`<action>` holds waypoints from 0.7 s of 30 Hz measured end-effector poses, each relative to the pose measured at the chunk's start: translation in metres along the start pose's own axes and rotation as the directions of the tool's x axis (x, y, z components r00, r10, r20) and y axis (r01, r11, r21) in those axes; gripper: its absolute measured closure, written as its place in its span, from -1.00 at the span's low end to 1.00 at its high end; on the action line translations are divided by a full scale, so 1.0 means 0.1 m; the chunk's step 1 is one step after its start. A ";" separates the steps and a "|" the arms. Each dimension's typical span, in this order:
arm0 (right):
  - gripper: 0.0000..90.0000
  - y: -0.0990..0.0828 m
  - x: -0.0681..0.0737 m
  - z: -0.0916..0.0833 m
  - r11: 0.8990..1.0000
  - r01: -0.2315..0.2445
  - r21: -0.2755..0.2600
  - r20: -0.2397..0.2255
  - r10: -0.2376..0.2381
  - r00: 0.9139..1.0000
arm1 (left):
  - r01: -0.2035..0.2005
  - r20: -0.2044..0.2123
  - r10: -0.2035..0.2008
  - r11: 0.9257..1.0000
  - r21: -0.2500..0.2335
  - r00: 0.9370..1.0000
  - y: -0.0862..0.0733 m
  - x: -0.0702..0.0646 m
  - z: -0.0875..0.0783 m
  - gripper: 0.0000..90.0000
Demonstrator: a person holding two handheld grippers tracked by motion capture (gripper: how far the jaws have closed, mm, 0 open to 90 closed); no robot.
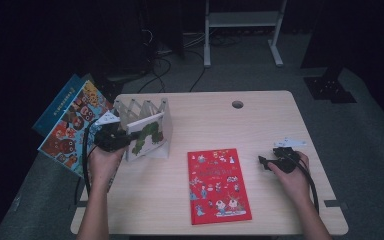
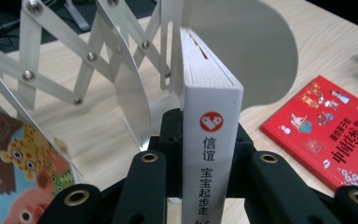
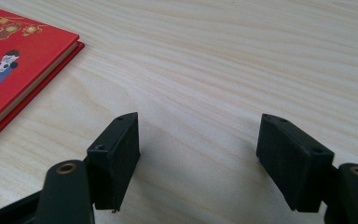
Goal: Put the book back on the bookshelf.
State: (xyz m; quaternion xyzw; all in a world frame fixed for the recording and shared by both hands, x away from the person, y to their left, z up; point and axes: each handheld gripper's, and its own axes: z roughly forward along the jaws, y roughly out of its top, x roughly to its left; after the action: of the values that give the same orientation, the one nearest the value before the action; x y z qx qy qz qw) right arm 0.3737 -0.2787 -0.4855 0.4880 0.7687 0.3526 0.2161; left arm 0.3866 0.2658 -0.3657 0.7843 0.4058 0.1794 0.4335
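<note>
Between left tongs (image 2: 200,186), clamped: white book (image 2: 209,140); right tongs (image 3: 200,158) wide, empty.

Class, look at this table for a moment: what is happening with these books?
A person works at a table with a gripper in each hand. The left gripper is clamped on the spine of a white book, holding it upright in a white folding book rack. The right gripper rests open on bare wood. A red book lies flat between the hands, and more picture books overhang the left edge.
</note>
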 end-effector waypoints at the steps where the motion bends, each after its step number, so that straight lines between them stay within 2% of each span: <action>1: -0.36 0.00 0.00 0.00 1.000 0.000 0.000 0.000 0.000 1.000 | 0.000 -0.002 0.000 1.000 0.006 1.000 -0.02 -0.01 0.01 0.65; 10: -0.36 0.00 0.00 0.00 1.000 0.003 -0.001 0.000 -0.003 1.000 | 0.010 0.007 -0.011 0.998 0.054 1.000 -0.22 -0.06 0.17 0.63; 16: -0.36 0.00 0.00 0.00 1.000 0.003 -0.001 0.000 -0.003 1.000 | 0.001 0.009 -0.002 0.995 0.102 1.000 -0.29 -0.09 0.28 0.61; 18: -0.36 0.00 0.00 0.00 1.000 0.003 -0.001 0.000 -0.003 1.000 | 0.017 0.020 -0.019 0.996 0.093 1.000 -0.31 -0.09 0.29 0.59; 21: -0.36 0.00 0.00 0.00 1.000 0.003 -0.001 0.000 -0.003 1.000 | 0.005 0.030 -0.008 0.995 0.097 1.000 -0.31 -0.11 0.30 0.56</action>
State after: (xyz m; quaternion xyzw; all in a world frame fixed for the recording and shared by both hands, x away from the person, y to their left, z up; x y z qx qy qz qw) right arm 0.3738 -0.2788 -0.4855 0.4867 0.7692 0.3527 0.2170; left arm 0.3840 0.2502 -0.4076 0.8057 0.4100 0.1460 0.4018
